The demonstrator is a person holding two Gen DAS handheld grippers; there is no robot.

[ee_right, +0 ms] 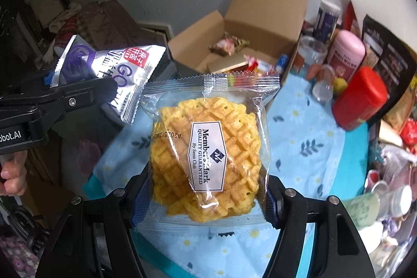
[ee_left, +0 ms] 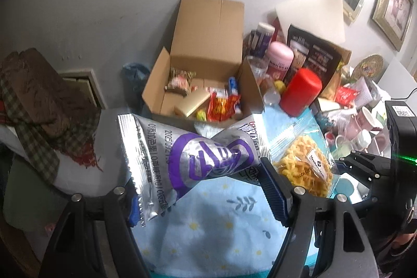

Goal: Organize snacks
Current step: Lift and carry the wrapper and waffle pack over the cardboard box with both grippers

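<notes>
Two snack packets are up in the air above the tablecloth [ee_right: 307,137], one in each of my tongs. My left gripper [ee_left: 206,189] is clamped on a silver-and-purple foil packet [ee_left: 198,160], its blue pads [ee_left: 273,189] squeezing the middle so the foil pinches in like a waist. My right gripper [ee_right: 203,197] is closed on a clear-wrapped waffle snack [ee_right: 206,155], one golden lattice piece showing through the film, with a single white label across its front. From the left wrist view the waffle packet sits just to the right of the foil one; from the right wrist view the foil packet hangs to the upper left.

Beyond them stands one open cardboard box [ee_left: 206,43], its flaps up, against the wall. Inside it I can count one pinkish wrapped snack [ee_left: 179,81], one tan box [ee_left: 194,100] and one red-and-yellow packet [ee_left: 221,106]; smaller bits beside them are too blurred to count. To the right of the box stand one red canister [ee_left: 301,90] and one pink canister [ee_left: 280,60], near each other.
</notes>
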